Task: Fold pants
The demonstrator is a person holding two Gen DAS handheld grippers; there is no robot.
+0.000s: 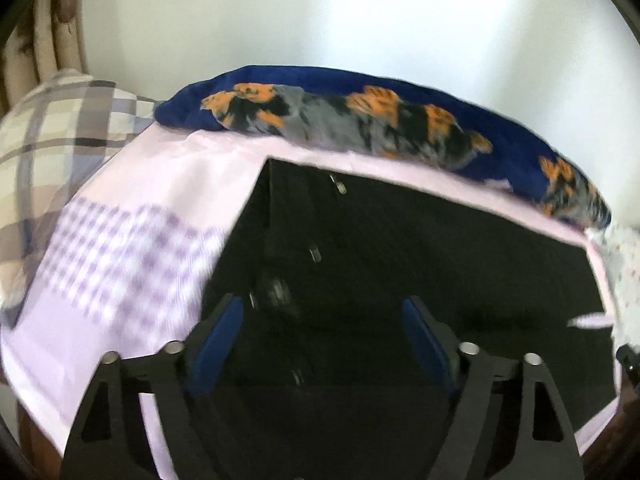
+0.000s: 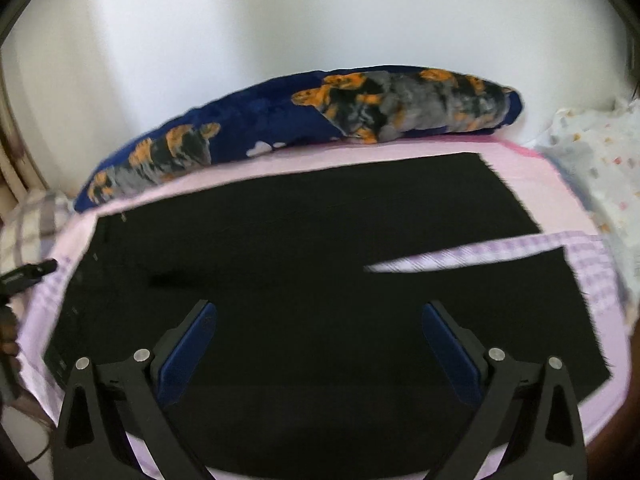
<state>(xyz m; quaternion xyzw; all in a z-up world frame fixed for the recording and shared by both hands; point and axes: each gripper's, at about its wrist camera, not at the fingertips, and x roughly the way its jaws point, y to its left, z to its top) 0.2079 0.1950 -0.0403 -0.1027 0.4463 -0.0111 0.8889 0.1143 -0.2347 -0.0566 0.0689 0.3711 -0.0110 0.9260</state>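
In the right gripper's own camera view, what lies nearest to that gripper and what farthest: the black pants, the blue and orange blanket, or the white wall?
From the right gripper:
1. Black pants, spread flat just beneath and ahead of the fingers.
2. Blue and orange blanket, rolled along the bed's far edge.
3. White wall, behind the blanket.

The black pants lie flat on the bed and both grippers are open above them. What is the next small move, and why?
Probably lower the left gripper onto the waist edge of the black pants and close. Its jaws are open with nothing between them, the pants lie spread and unfolded on the pink sheet, and the right gripper holds nothing either.
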